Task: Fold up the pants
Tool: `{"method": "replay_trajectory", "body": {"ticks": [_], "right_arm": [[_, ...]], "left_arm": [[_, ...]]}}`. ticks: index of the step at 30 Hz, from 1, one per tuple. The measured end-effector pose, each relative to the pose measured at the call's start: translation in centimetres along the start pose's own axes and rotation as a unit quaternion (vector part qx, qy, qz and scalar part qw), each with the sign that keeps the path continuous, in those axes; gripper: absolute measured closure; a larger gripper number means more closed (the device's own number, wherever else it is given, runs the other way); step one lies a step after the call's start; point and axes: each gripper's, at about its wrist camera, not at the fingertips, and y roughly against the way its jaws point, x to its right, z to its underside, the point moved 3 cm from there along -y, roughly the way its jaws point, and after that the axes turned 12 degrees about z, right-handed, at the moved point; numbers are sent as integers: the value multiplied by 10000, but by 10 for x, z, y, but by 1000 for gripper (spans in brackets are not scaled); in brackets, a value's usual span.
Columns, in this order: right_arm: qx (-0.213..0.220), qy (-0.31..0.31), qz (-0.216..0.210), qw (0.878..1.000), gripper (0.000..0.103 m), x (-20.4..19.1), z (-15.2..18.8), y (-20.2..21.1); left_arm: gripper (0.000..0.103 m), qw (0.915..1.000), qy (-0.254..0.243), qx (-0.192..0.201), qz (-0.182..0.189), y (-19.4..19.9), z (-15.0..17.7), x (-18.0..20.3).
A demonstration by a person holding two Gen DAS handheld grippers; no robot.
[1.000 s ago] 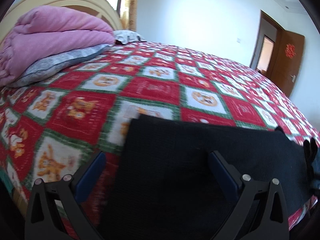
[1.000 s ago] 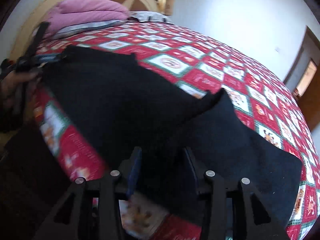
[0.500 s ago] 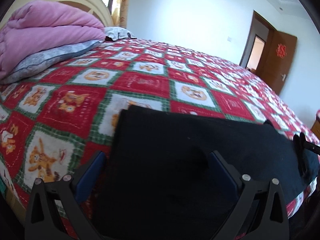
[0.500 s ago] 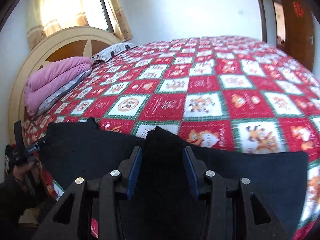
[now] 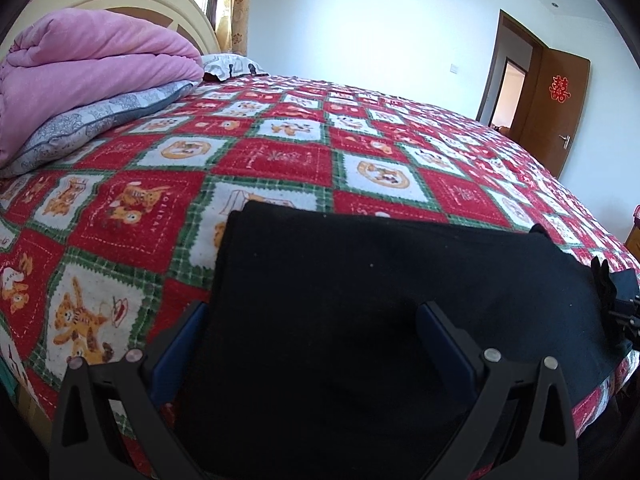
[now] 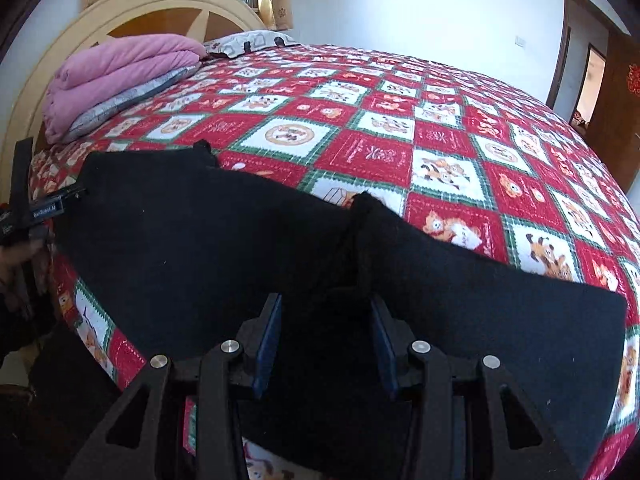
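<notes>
Across the near edge of the bed lie the items listed, largest first.

Bedspread [image 5: 280,160]: woven cotton-look cover, red and white squares set on the diagonal with green plaid borders and cartoon animal prints; covers the whole mattress, slightly rumpled, bulging toward the far side.

Walls and door: plain pale walls; brown wooden door [image 5: 560,108] standing ajar at right, a red paper ornament on its panel.

Headboard [image 6: 132,12]: cream, arched, with tan wood inset panels, at left beneath a curtained window.

Pants [image 5: 380,288]: black, matte, fuzzy knit, folded into a long flat band along the near edge of the bed, one end squared off. In the right wrist view a small ridge of the cloth [image 6: 362,216] stands up ahead of the fingers.

Quilt [image 5: 92,64]: pink, soft, thickly folded, stacked on a grey patterned pillow [image 5: 92,120] by the headboard; a second pale pillow [image 5: 232,64] beyond.

Left gripper [image 5: 312,328]: black frame, blue pads, jaws spread wide, released, poised over the end of the pants with cloth lying between them.

Right gripper [image 6: 326,328]: same make, jaws parted with a narrower gap, straddling the raised fold; the pads show a gap on each side, so it is not clamped.
</notes>
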Motion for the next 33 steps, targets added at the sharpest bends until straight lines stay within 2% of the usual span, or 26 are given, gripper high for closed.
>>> {"method": "replay_trajectory", "body": {"ticks": [1, 3, 4, 5, 6, 7, 11, 14, 18, 22, 28, 30, 31, 32, 33], "right_arm": [[-12, 39, 5, 10000, 51, -3, 2, 1], [51, 168, 175, 9997, 52, -9, 5, 2], [78, 183, 250, 9995, 59, -11, 6, 2], [92, 130, 291, 9994, 71, -9, 5, 2], [97, 75, 291, 9995, 77, -7, 5, 2], [83, -4, 262, 9996, 88, -4, 4, 3], [37, -377, 46, 9993, 90, 10, 1, 8], [88, -357, 7, 9993, 90, 7, 0, 15], [62, -183, -310, 9993, 90, -7, 2, 28], [-45, -72, -143, 9999, 90, -14, 11, 11], [226, -270, -162, 9992, 87, -10, 13, 9], [221, -219, -165, 9994, 82, -12, 13, 10], [180, -170, -190, 9995, 74, -12, 12, 12], [138, -157, -222, 9995, 62, -11, 11, 15], [129, -174, -246, 9995, 57, -9, 11, 18]], "left_arm": [[0, 10000, 1, -2, 0, 0, 0, 0], [0, 10000, -6, -13, 7, 0, 0, 0], [0, 10000, -8, -20, 17, 0, 0, 0], [0, 10000, -10, -23, 27, 0, 1, 0], [0, 10000, -10, -22, 35, 0, 1, 0], [0, 10000, -10, -16, 38, 0, 1, 0], [0, 10000, -10, -9, 40, 0, 1, 0], [0, 10000, -2, -14, 52, 0, 2, 0], [0, 10000, -6, -6, 49, 0, 2, 0], [0, 10000, -9, -38, 45, 0, 3, 0], [0, 10000, -49, -78, -15, -1, 2, 2], [0, 9999, -52, -127, -12, 0, 2, 2], [0, 9999, -56, -148, -16, 0, 2, 2], [0, 9998, -53, -176, -26, 0, 1, 2], [0, 9998, -48, -194, -32, 0, 1, 2]]}}
